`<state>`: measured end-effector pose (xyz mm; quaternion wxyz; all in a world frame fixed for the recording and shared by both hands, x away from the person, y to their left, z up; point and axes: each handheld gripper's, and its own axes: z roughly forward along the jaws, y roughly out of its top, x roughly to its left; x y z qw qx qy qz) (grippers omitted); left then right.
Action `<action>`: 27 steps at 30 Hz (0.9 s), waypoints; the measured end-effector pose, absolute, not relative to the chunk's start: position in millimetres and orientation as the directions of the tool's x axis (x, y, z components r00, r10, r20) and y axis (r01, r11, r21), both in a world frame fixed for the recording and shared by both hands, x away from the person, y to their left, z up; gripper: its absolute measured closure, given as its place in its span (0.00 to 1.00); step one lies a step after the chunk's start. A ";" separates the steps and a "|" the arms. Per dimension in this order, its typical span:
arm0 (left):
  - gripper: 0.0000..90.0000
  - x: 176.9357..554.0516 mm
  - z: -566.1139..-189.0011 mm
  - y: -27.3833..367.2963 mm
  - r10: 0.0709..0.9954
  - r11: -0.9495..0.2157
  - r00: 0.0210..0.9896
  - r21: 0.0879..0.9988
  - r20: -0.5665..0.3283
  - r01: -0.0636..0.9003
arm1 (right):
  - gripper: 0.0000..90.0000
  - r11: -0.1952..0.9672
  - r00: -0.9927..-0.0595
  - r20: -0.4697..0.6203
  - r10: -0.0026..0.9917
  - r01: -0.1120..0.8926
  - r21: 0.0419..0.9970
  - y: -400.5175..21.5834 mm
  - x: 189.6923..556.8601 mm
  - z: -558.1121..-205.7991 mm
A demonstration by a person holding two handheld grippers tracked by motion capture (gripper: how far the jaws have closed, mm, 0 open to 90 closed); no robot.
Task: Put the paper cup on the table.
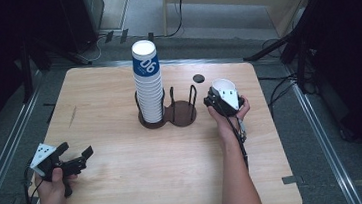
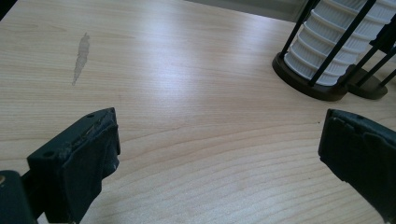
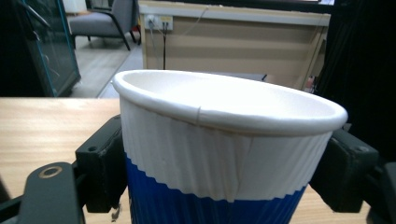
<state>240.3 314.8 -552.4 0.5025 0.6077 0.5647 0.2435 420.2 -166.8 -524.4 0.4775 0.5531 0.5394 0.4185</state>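
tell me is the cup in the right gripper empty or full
Empty: the right gripper view looks into the paper cup, held between the right gripper jaws, showing bare white inside.

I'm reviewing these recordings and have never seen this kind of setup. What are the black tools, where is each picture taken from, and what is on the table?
A person holds a hand-operated two-jaw tool in each hand; there is no robot arm. The high view looks down on the wooden table. The other two pictures come from cameras riding on the tools, looking along their jaws. The left gripper rests near the table's left edge, jaws apart with nothing between them. The right gripper has a blue-and-white paper cup between its jaws, mouth up. On the table stands a dark two-slot cup holder; its left slot carries a tall stack of cups, its right slot is free.
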 end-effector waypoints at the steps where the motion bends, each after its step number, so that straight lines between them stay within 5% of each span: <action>1: 0.00 240.3 -552.4 314.7 0.931 0.141 0.245 0.886 -0.270 0.441 | 0.20 0.035 0.069 -0.050 0.996 0.206 0.978 -168.0 421.1 -525.8; 27: 0.00 240.1 -552.6 314.8 0.930 0.143 0.246 0.886 -0.272 0.441 | 0.17 0.048 0.060 -0.068 0.996 0.285 0.957 -180.9 420.1 -540.8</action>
